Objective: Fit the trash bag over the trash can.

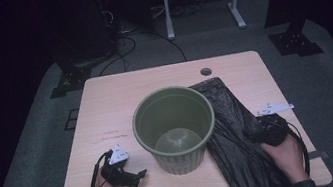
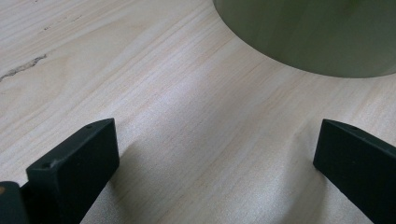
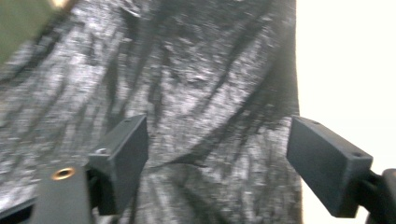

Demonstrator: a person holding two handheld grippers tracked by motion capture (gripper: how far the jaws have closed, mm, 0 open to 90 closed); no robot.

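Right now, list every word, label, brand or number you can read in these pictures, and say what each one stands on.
None can be read.
Faint reddish marks on the table left of the green bin: too small to read.
The black plastic bag bears no print.

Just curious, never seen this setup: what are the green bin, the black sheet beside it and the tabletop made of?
The bin looks like moulded plastic: matte olive, ribbed base. The black sheet seems to be thin plastic film, probably a bin bag: glossy and creased. The table shows pale wood grain, though it could be laminate.
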